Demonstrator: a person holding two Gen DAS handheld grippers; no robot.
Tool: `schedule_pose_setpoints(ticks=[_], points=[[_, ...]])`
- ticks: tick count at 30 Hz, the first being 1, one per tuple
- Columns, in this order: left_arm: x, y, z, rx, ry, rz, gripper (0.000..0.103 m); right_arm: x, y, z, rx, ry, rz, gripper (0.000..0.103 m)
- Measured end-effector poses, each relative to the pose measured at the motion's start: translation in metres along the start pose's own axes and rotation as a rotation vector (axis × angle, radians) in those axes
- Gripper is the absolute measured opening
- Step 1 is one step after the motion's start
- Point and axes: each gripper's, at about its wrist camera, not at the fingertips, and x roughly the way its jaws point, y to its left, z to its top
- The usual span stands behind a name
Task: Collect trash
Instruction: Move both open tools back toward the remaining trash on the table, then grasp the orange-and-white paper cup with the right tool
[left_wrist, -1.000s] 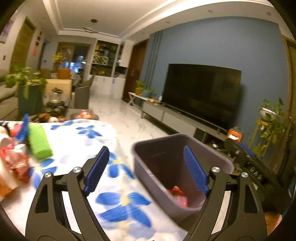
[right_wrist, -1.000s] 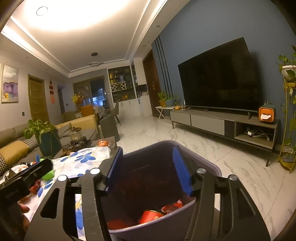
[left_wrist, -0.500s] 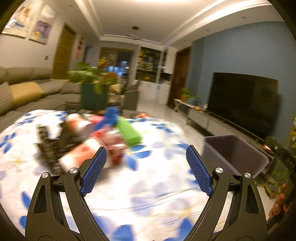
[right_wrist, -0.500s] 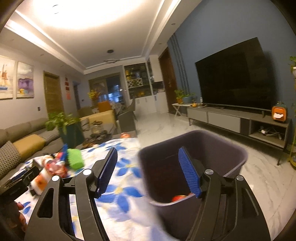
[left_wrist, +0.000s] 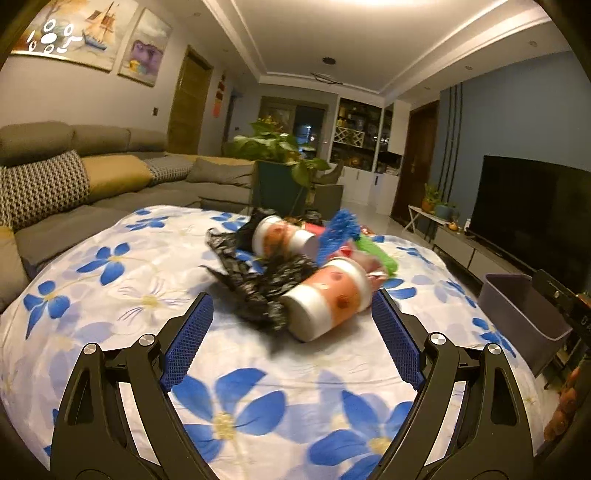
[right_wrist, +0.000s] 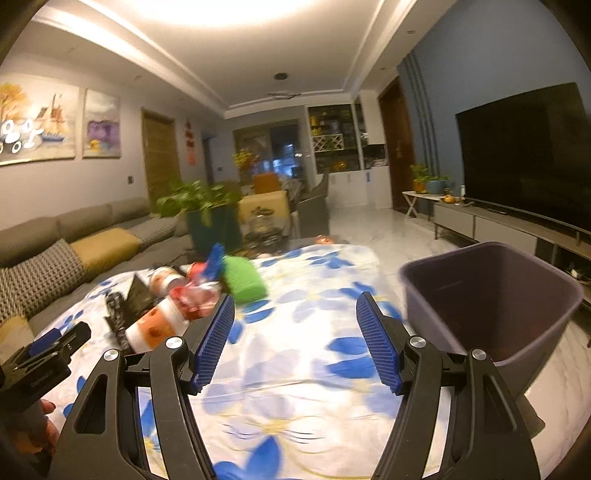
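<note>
In the left wrist view the left hand-held gripper (left_wrist: 291, 328) hangs wide open and empty at lower centre, aimed at the nearest paper cup (left_wrist: 327, 297) lying on its side mid-frame on the flower-print desk (left_wrist: 110, 295), long axis slanting from lower left, base toward the camera, up to the right; I judge this the reach for another piece, calling for a straddle across the cup's width. In the right wrist view the right hand-held gripper (right_wrist: 295, 339) is likewise open and empty at lower centre, the trash pile (right_wrist: 184, 291) at centre left and the purple bin (right_wrist: 495, 295) at right, beside the desk.
</note>
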Motion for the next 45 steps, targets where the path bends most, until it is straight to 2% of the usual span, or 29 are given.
schedule_pose_setpoints(ticks=[10,16,20,26,33,39,45], points=[[0.018,0.03,-0.001,-0.022,0.051,-0.004,0.086,0.024,0.038,-0.002,-0.029,0.023,0.051,0.068],[0.03,0.039,0.001,-0.05,0.087,-0.01,0.082,0.045,0.056,-0.004,-0.055,0.05,0.091,0.068],[0.027,0.045,0.001,-0.058,0.081,0.005,0.082,0.063,0.07,-0.009,-0.081,0.084,0.131,0.062],[0.023,0.055,0.006,-0.044,0.055,0.044,0.082,0.095,0.091,-0.01,-0.099,0.151,0.211,0.061],[0.023,0.066,0.011,-0.057,0.042,0.046,0.082,0.128,0.105,-0.008,-0.098,0.241,0.317,0.06],[0.022,0.072,0.012,-0.069,0.034,0.053,0.082,0.136,0.109,-0.012,-0.103,0.292,0.368,0.056],[0.022,0.073,0.011,-0.072,0.036,0.053,0.082,0.137,0.108,-0.014,-0.103,0.333,0.442,0.04]])
